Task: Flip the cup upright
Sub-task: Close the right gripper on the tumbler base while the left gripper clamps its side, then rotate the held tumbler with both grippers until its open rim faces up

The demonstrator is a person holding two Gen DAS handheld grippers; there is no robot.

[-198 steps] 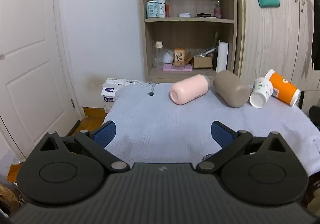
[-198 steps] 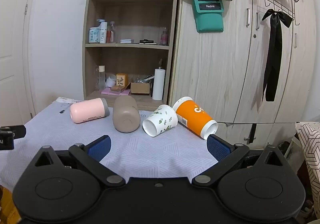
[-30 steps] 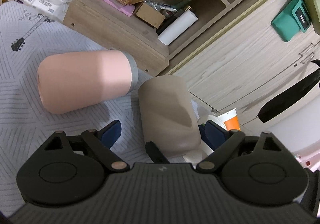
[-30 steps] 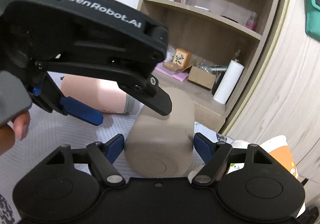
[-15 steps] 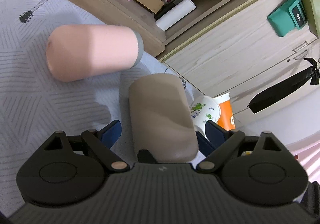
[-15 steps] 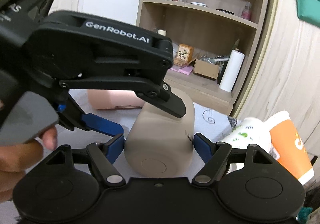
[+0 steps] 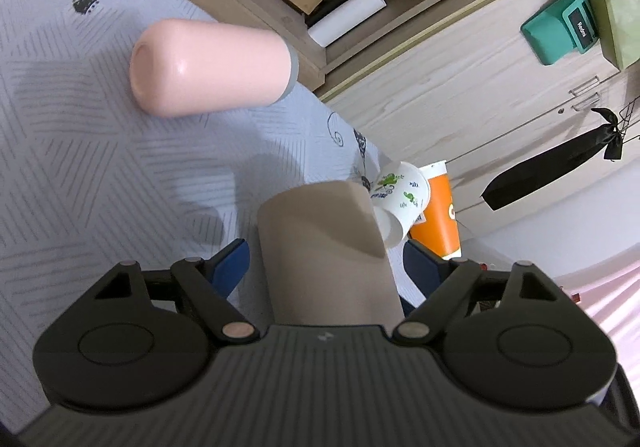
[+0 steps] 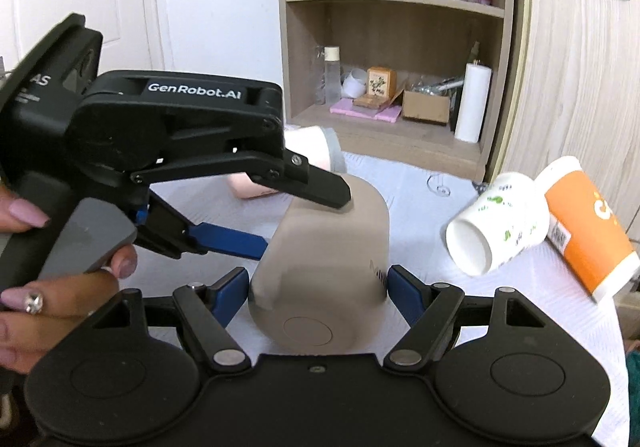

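A beige tumbler (image 8: 324, 267) lies on its side on the grey-patterned cloth, its flat end toward my right camera. My right gripper (image 8: 318, 287) has its blue pads against both sides of the tumbler near that end. My left gripper (image 7: 326, 267) straddles the tumbler (image 7: 324, 259) from the left, one finger over its top and one blue pad low at its side; the pads look a little apart from it. It shows in the right wrist view (image 8: 296, 219) too. A pink tumbler (image 7: 212, 67) lies further back.
A white floral paper cup (image 8: 496, 223) and an orange cup (image 8: 588, 231) lie on their sides at the right, near the table's edge. A wooden shelf unit (image 8: 392, 47) and cabinet doors stand behind the table.
The beige tumbler has been drawn nearer and away from the pink one, and turned slightly. My left gripper has shifted along it, its top finger now nearer the far end.
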